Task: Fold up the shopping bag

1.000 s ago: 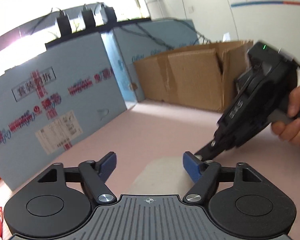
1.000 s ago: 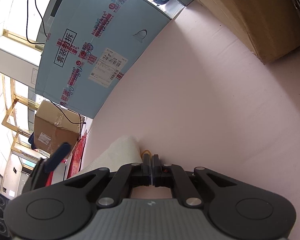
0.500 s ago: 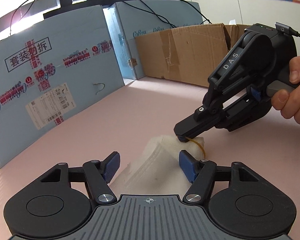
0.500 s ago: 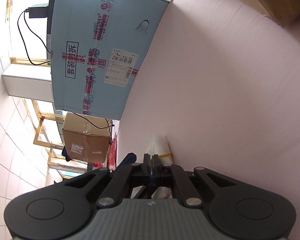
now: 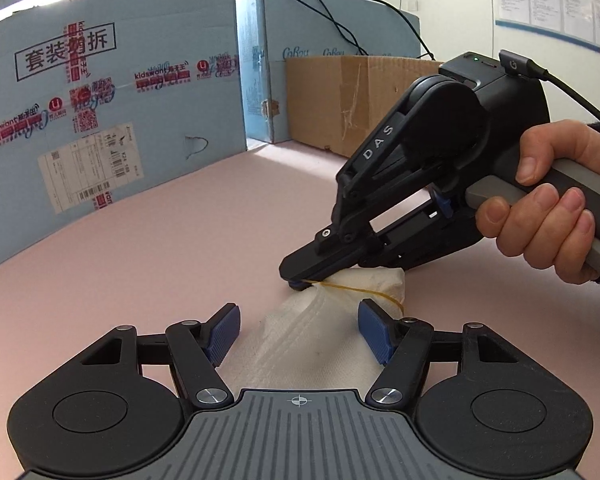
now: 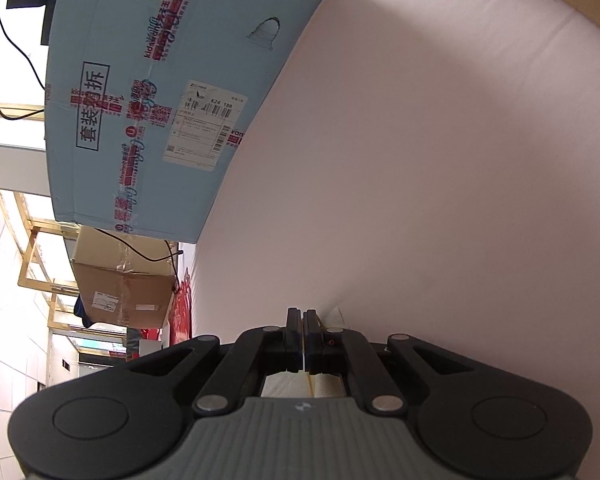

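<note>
A folded white shopping bag [image 5: 312,344] lies on the pink tabletop [image 5: 140,260], its far end bunched. A thin yellow rubber band [image 5: 356,290] stretches over that end. My right gripper [image 5: 296,282] lies across the bag's far end, shut on the band at its left side. In the right wrist view the right gripper [image 6: 302,314] shows its fingers pressed together, with a strip of bag [image 6: 284,388] beneath. My left gripper [image 5: 300,332] straddles the bag's near part. Its jaws are closing, and its blue pads [image 5: 374,332] stand clear of the cloth.
A large light-blue printed carton [image 5: 100,120] walls the left and back. A brown cardboard box [image 5: 348,100] stands at the back right. A person's hand [image 5: 548,208] grips the right gripper's handle on the right. Bare pink table spreads to the left of the bag.
The right gripper has moved left across the bag's far end, drawing the rubber band over it. The left gripper's jaws have narrowed around the bag, and its view has rolled level.
</note>
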The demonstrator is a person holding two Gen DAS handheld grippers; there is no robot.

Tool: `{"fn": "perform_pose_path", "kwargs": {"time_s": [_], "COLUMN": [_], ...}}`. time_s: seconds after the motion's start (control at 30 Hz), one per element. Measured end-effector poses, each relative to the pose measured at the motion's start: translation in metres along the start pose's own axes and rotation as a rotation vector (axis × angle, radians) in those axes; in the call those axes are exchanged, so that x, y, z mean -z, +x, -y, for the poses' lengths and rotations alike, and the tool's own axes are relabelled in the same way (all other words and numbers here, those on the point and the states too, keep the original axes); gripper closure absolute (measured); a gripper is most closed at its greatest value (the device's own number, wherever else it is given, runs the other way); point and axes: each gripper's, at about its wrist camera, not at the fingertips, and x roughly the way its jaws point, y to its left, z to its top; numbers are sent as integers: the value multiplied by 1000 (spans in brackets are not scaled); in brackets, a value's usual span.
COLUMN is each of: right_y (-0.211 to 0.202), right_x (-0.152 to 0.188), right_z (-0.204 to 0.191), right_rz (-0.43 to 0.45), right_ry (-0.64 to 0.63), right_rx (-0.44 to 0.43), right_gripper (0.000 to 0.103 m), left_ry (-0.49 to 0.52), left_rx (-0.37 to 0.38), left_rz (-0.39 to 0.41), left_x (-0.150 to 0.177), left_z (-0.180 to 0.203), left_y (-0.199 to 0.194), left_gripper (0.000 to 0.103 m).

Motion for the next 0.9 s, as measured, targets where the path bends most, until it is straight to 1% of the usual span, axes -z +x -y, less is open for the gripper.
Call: {"fn": "perform_pose_path", "kwargs": {"time_s": [0.03,0.07,0.13,0.2,0.23,0.33,0.37,0.43,0.47,0.5,0.53,0.57,0.6,0.67,0.73,0.8,0.87,0.9], "right_y": [3,7,10,10,13,19,17,4,-4,-12,-23,-32,-37,-51,-57,-58,-57,-57], "right_x": [-3,-7,-18,-29,-36,-37,-35,-28,-23,-18,-10,-4,0,11,18,26,37,40], "right_z": [-5,-7,-11,-14,-18,-31,-38,-48,-53,-55,-57,-56,-55,-50,-48,-50,-53,-52], "right_rz": [-5,-19,-18,-20,-74,-172,-179,-163,-151,-142,-124,-112,-107,-95,-96,-89,-83,-79], "right_ry": [-13,-23,-47,-62,-97,-187,-229,-313,-366,-397,-445,-479,-496,-534,-574,-629,-717,-740], "right_rx": [26,39,57,86,96,130,143,156,165,171,191,212,230,288,331,371,436,447], "right_gripper": [102,102,103,103,103,102,98,97,93,85,80,70,66,66,67,68,69,71], "left_ry": [-9,-15,-24,-17,-1,73,79,71,64,60,56,54,51,46,45,49,50,49], "left_rx": [26,52,76,85,80,37,32,37,41,45,48,50,52,56,56,53,52,52], "left_rz": [1,3,3,6,9,21,22,22,21,20,20,20,20,20,20,22,23,23], "left_x": [0,1,1,1,2,3,3,4,4,4,4,4,5,5,5,6,6,6], "left_z": [-1,-2,-3,-1,2,15,16,15,14,12,12,11,10,8,7,8,7,7], "left_y": [0,-1,-1,-2,-3,-6,-6,-5,-6,-6,-6,-7,-7,-8,-8,-9,-9,-9], "left_gripper": [53,62,65,69,70,71,71,71,70,70,70,70,70,70,70,70,70,70]}}
